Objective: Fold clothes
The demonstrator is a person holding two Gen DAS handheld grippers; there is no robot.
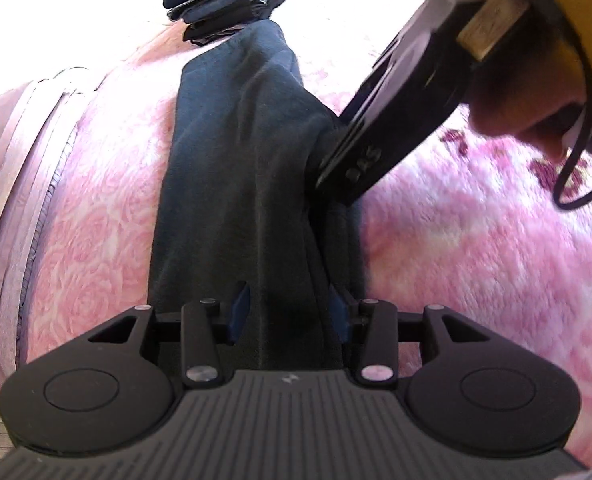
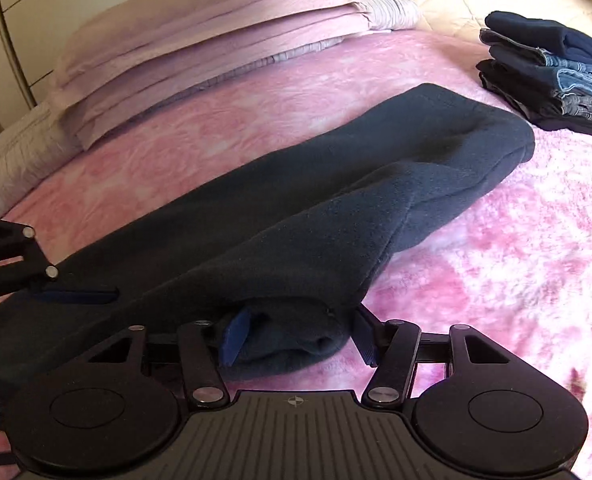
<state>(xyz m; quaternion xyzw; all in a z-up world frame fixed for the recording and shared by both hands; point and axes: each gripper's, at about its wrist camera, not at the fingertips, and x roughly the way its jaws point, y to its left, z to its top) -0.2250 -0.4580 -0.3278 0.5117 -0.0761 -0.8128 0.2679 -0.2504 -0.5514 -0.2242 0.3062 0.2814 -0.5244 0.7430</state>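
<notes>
We've got the long dark navy fleece garment (image 2: 296,216) stretched across the pink fluffy bedspread (image 2: 496,280), w/ left gripper (image 1: 292,314) and right gripper (image 2: 296,340) both clamped on its near end. Uneven lift prob drags it crooked, bc fleece clings.

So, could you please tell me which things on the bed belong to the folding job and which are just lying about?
In the job:
- dark fleece garment, folded lengthwise
- left gripper, around its end
- right gripper, around its edge
- stack of folded clothes

Lying about:
- pink blanket
- pillows
</notes>
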